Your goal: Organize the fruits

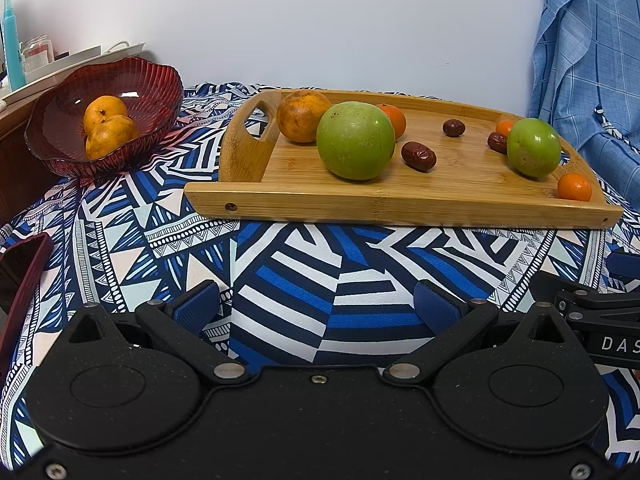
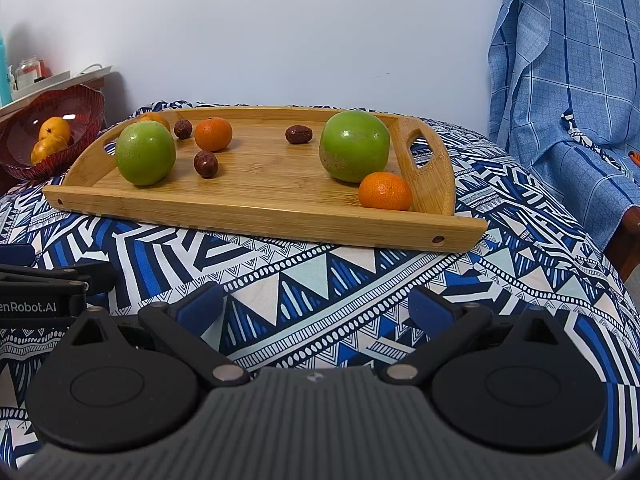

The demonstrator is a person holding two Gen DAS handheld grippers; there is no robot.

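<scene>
Both the left claw [image 1: 326, 306] and the right claw [image 2: 320, 306] hang released above a geometric blue-patterned cloth [image 1: 280, 264]; ahead sits a smooth bamboo tray [image 2: 280, 216], a ribbed red glass bowl [image 1: 160, 80] left.

A cloth [image 1: 340, 280] printed with blue, navy, white and pale aqua triangles and stripes covers the table. On it a honey-brown wooden tray [image 2: 280, 208] holds two green apples [image 2: 146, 154] [image 2: 354, 146], bright orange mandarins [image 2: 385, 191], a duller mottled orange [image 1: 302, 116] and dark red-brown dates [image 1: 419, 156]. A deep red ribbed glass bowl [image 1: 156, 80] holds yellow-orange fruit [image 1: 108, 128], and a blue checked fabric [image 2: 568, 72] hangs before a plain pale wall [image 1: 320, 20].
</scene>
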